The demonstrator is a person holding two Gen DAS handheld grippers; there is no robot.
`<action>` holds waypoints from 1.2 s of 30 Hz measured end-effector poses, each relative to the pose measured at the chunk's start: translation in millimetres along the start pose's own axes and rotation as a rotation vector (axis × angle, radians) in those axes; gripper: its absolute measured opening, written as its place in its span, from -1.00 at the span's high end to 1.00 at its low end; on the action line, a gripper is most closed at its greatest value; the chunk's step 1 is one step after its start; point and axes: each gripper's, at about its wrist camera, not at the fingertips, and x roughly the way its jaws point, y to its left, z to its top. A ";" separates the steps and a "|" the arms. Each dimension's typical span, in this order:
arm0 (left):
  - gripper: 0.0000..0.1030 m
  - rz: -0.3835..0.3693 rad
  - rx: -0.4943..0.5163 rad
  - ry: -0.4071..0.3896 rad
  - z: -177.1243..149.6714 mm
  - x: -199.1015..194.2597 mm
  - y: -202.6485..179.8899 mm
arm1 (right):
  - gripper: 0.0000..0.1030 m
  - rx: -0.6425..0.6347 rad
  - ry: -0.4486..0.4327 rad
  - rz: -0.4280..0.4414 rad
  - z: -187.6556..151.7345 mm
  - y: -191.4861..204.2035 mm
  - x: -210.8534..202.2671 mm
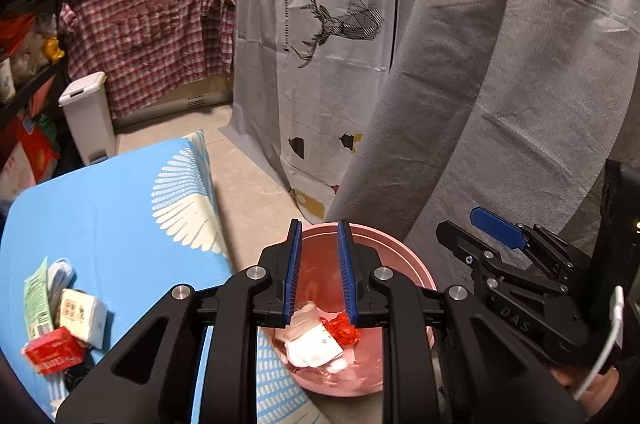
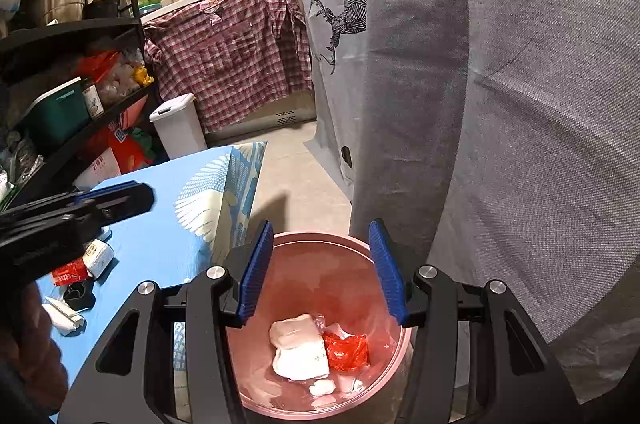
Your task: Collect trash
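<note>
Pink bin (image 2: pixel 320 240) on the floor beside the blue table (image 1: pixel 100 192) already holds white wrappers (image 2: pixel 300 352) and a red one (image 2: pixel 346 352). Both my left gripper (image 1: pixel 319 272) and right gripper (image 2: pixel 322 272) hang over it, spread and empty. A red box (image 1: pixel 54 350) and tissue packs (image 1: pixel 82 316) are left on the table, so roughly halfway I'd say.

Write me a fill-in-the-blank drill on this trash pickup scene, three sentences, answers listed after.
1. Both the left gripper and the right gripper hover over the ____ bin, jaws open and holding nothing.
2. The crumpled wrapper lying in the bin beside the white wrappers is ____.
3. The red packet waits on the ____ table mat.

Missing words: pink; red; blue
</note>
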 end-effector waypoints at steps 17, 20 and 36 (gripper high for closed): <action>0.64 0.167 0.003 -0.079 -15.0 -113.1 67.7 | 0.13 -0.061 -0.080 0.033 0.3 22.1 -44.7; 0.64 0.208 -0.006 -0.090 -16.1 -132.7 93.0 | 0.38 -0.075 -0.081 0.048 -1.1 27.7 -50.9; 0.64 0.411 -0.142 -0.107 -52.3 -185.9 224.0 | 0.61 -0.178 -0.024 0.218 -19.6 109.7 -57.0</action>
